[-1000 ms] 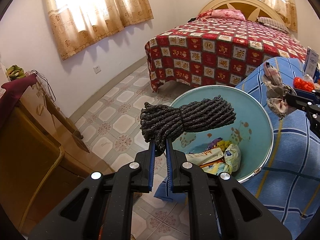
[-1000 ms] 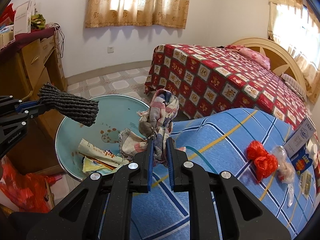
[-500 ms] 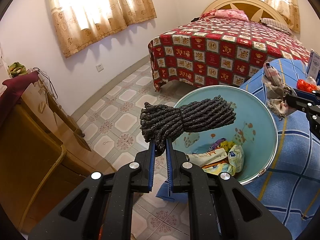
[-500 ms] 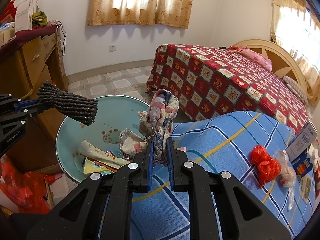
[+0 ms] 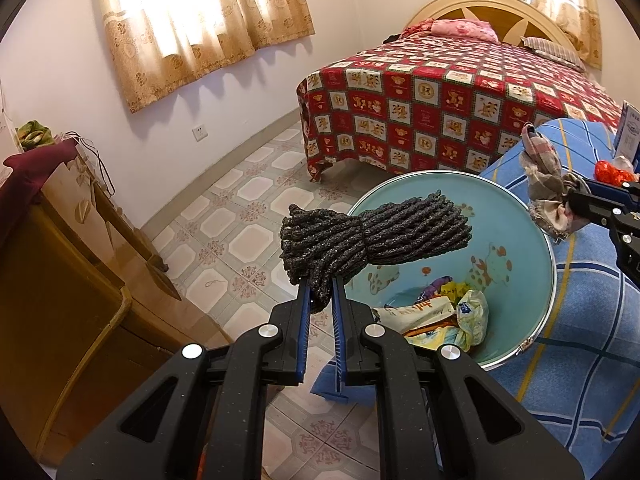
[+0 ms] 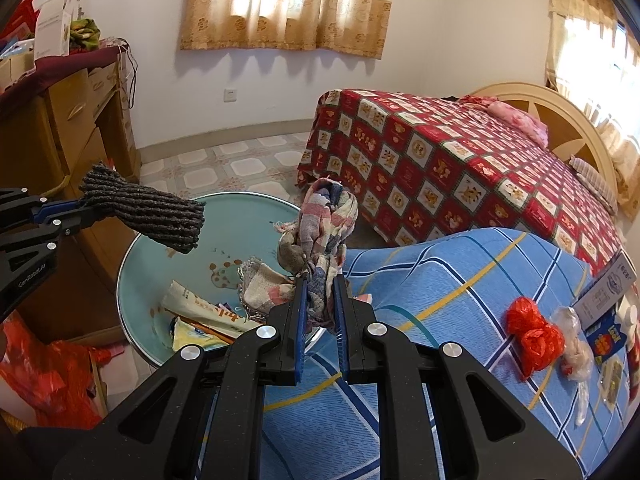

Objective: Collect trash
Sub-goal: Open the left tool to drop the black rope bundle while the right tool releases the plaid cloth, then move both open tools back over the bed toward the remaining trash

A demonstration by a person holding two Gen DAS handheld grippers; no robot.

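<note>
With my left hand-held gripper clamped on the dark grey ribbed knit cloth and my right hand-held gripper clamped on the plaid checked rag, both over the pale blue round metal basin, I would centre each above the wrappers before letting go.

Bedroom. Pale walls are carrying tan patterned curtains, with daylight glowing through them. Patterned tiles are covering the floor. A bed under a red checked quilt is standing against an arched cream headboard, pink pillow lying at its head. A wooden cabinet is standing along the left wall. A socket is sitting low on the wall.
</note>
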